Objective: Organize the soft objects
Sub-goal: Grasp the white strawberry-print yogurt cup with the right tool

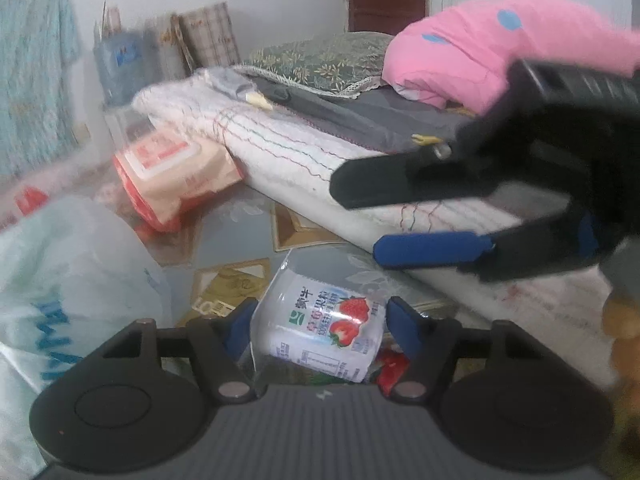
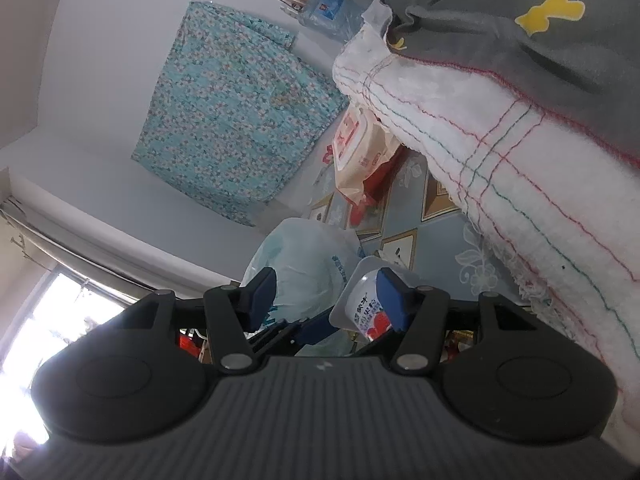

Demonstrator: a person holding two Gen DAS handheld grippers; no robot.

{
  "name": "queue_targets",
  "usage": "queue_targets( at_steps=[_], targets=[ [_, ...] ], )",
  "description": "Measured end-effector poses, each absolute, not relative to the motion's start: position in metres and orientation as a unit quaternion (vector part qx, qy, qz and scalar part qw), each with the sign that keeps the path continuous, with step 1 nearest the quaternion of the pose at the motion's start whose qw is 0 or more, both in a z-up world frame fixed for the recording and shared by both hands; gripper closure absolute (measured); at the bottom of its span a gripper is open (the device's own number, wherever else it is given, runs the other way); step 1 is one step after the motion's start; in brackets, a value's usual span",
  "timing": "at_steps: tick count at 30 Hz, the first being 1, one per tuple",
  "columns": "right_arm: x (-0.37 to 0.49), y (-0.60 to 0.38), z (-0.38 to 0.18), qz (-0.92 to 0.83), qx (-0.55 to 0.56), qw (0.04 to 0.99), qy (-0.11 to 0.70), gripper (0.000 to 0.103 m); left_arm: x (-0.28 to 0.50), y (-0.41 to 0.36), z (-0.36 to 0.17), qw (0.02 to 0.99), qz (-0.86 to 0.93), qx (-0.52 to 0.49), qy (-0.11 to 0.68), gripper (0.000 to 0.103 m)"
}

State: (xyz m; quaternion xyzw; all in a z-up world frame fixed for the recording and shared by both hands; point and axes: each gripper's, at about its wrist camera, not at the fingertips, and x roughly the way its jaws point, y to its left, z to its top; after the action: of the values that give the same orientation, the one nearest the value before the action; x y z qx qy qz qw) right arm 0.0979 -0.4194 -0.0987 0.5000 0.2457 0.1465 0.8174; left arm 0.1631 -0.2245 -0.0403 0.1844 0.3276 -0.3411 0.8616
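Left hand-held gripper (image 1: pixel 318 316): jaws about half open, closed around a yogurt cup (image 1: pixel 320 332). Blue pads (image 1: pixel 236 324) meet both sides of the cup; no gap visible. Cup lies tipped on its side on the tabletop (image 1: pixel 240 220), strawberry label facing up.

Right hand-held gripper (image 2: pixel 326 292): jaws roughly half open, nothing between the pads. In the left wrist view it comes in from the right and hangs in front of the front edge of the folded quilt, apart from the cup.

Soft items, largest first:
- White quilt (image 1: pixel 280 140), folded thick, red and green stitch lines, lying on the tabletop behind and to the right of the cup. It carries everything else in the stack.
- Pink pillow (image 1: pixel 480 48), blue spots, on top at the far right end.
- Grey cloth (image 1: pixel 360 116), yellow marks, red-stitched hem, spread flat on the quilt.
- Green floral cushion (image 1: pixel 320 60), lace-trimmed, at the back of the stack, beside the pink pillow.

Other items:
- Teal flowered cloth (image 2: pixel 232 112) hanging on the white wall.
- White plastic bag (image 1: pixel 72 272), blue lettering, left of the cup.
- Wipes pack (image 1: pixel 176 172), tan and red, leaning against the left end of the quilt.

Tabletop covering is blue-grey with gold-framed squares.
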Motion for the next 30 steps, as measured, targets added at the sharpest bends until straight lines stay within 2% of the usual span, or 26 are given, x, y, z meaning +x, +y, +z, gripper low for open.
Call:
queue_targets(
  at_steps=[6,11,30],
  targets=[
    [0.092,-0.42,-0.096,0.146,0.499,0.82,0.239,0.046,0.13,-0.24,-0.05,0.866,-0.307,0.304,0.25,0.033],
    [0.086,-0.423,-0.095,0.141,0.501,0.821,0.235,0.046,0.113,-0.251,-0.055,0.863,-0.294,0.349,0.218,0.032],
    [0.069,-0.432,-0.096,0.133,0.511,0.819,0.226,0.042,0.089,-0.255,-0.047,0.862,-0.315,0.338,0.21,0.031]
  ],
)
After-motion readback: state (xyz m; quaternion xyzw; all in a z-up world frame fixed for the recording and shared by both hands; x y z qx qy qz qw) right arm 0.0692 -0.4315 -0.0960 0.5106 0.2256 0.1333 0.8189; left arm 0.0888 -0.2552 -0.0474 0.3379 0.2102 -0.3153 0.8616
